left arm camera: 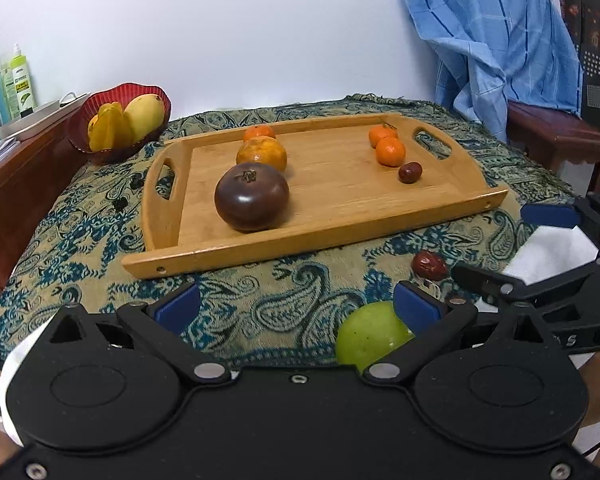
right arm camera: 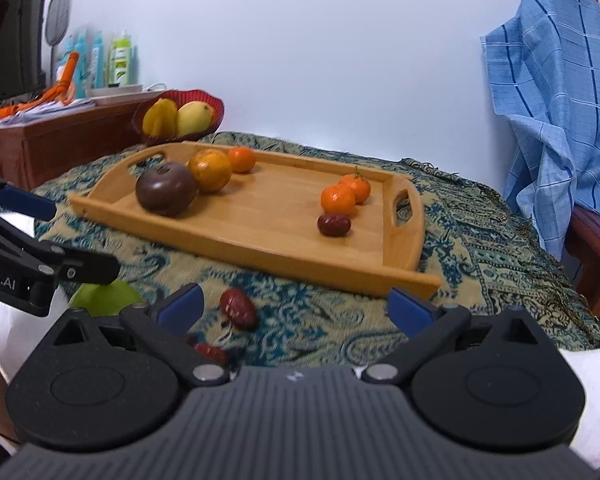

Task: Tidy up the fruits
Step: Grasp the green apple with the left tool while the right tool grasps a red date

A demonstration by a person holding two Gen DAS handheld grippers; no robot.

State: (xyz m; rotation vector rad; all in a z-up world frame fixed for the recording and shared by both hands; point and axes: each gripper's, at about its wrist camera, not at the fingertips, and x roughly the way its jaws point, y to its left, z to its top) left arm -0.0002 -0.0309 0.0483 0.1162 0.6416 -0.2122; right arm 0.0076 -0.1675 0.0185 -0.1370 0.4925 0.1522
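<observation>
A wooden tray lies on the patterned cloth. On its left end sit a dark purple tomato, a large orange and a small mandarin. On its right end sit two mandarins and a red date. A green apple lies on the cloth by the right finger of my open left gripper. A loose date lies near it; another date is under my open, empty right gripper.
A red bowl with a mango and a starfruit stands at the back left. Bottles stand on a wooden cabinet at the left. A blue cloth hangs over a chair at the right. White tissue lies by the right gripper.
</observation>
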